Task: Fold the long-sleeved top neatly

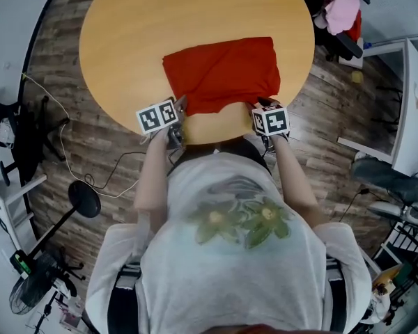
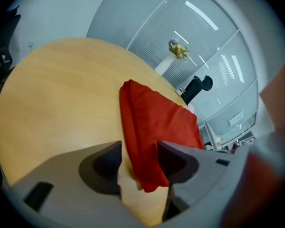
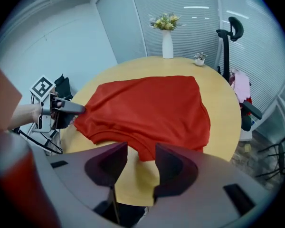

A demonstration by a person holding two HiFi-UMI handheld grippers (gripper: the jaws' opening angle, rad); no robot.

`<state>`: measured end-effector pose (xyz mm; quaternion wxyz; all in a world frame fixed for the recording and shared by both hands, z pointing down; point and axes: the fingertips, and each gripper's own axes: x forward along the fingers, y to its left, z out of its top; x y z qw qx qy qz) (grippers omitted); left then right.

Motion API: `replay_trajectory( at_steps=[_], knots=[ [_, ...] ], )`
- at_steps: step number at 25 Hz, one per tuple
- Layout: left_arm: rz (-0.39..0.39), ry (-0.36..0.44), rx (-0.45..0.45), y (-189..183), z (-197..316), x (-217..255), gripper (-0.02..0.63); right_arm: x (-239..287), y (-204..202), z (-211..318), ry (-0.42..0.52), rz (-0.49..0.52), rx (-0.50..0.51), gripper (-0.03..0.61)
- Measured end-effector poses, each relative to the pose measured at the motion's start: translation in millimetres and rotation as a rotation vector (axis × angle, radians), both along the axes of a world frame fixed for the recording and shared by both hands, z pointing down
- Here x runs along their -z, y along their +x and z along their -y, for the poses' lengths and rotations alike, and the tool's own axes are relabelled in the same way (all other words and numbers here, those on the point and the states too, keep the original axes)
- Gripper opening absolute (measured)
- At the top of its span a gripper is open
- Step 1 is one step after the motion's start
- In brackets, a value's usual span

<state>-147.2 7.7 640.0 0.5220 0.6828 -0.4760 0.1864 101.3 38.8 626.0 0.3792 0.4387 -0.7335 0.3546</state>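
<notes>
A red long-sleeved top (image 1: 223, 72) lies folded into a rough rectangle on the round wooden table (image 1: 125, 33), its near edge close to the table's rim. My left gripper (image 1: 182, 106) is at the top's near left corner. In the left gripper view that gripper (image 2: 138, 161) is open, and the corner of the top (image 2: 156, 122) lies loose between its jaws. My right gripper (image 1: 262, 105) is at the near right corner. In its own view it (image 3: 141, 158) is open over a lobe of the top's hem (image 3: 143, 152), with the pads apart from the cloth.
A white vase of flowers (image 3: 166, 42) and a small ornament (image 3: 198, 58) stand at the table's far edge. An office chair with pink cloth (image 1: 341, 9) is beyond the table on the right. A white desk (image 1: 404, 110), a floor fan (image 1: 83, 197) and cables surround the table.
</notes>
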Motion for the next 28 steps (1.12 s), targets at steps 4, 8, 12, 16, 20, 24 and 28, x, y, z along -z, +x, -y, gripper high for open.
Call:
replay_trajectory(
  at_steps=[4,8,12,16,20,24,28],
  knots=[
    [0.002,-0.011,0.032,-4.5,0.1,-5.2,0.183,7.2,-14.4,1.4,0.027,0.019,-0.011,0.173],
    [-0.175,-0.051,0.038,11.8,-5.5,-5.6,0.056,7.3,-23.0,-0.5,0.023,0.025,-0.009,0.173],
    [-0.244,-0.055,0.056,14.5,-5.0,-5.5,0.048,9.9,-29.2,-0.1,0.020,0.035,0.001,0.173],
    [-0.292,0.025,0.068,4.4,5.4,13.2,0.041,14.6,-26.7,2.2,0.025,0.043,-0.005,0.173],
    [-0.262,0.095,0.098,-17.1,23.7,27.4,0.041,18.1,-18.9,5.2,0.028,0.066,-0.022,0.173],
    [-0.221,0.105,0.156,-49.1,39.3,31.1,0.041,25.0,-14.0,11.2,0.042,0.081,-0.020,0.173],
    [-0.056,0.163,0.073,-54.7,52.5,51.9,0.041,27.2,-8.0,17.3,0.041,0.088,-0.004,0.173]
  ],
)
